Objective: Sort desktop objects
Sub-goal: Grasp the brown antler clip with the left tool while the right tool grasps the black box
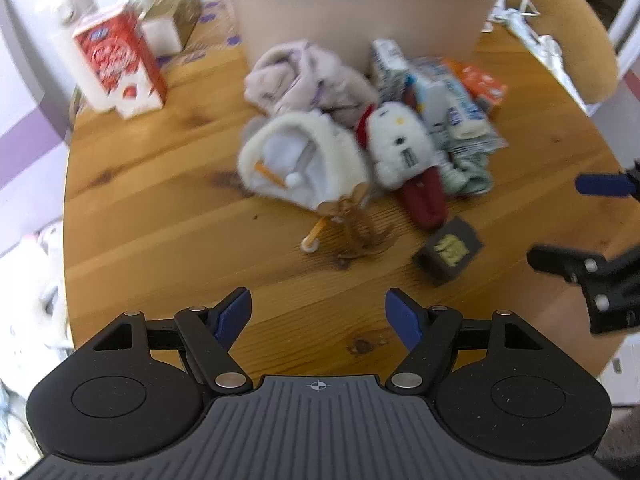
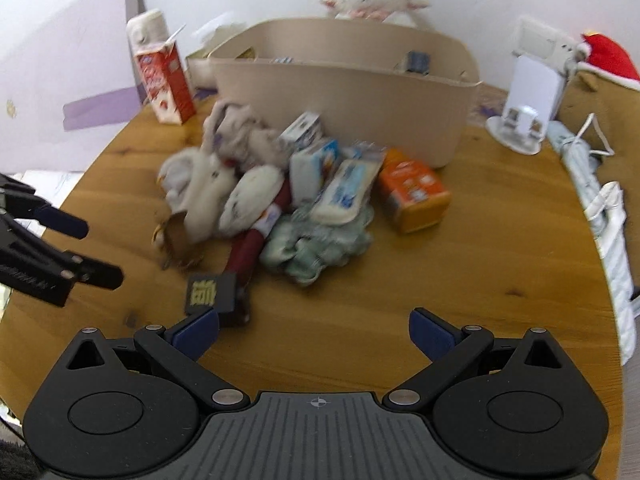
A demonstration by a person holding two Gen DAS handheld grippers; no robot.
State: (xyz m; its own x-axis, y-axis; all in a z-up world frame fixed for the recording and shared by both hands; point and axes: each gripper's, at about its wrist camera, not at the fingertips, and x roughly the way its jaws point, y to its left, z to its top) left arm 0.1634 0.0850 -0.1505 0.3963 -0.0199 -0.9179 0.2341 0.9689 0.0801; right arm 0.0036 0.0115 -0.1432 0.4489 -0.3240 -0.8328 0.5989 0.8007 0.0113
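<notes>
small dark box (image 2: 214, 294) lying at 11 o'clock, touching your right gripper (image 2: 316, 332); left gripper (image 1: 318, 316) farther; both fingers gaping wide, holding nothing.

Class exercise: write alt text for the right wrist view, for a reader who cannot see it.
An open right gripper hangs empty over a round wooden table, facing a heap of soft toys and small packets before a beige bin. A small dark box lies nearest; the left gripper shows at the left edge.
</notes>
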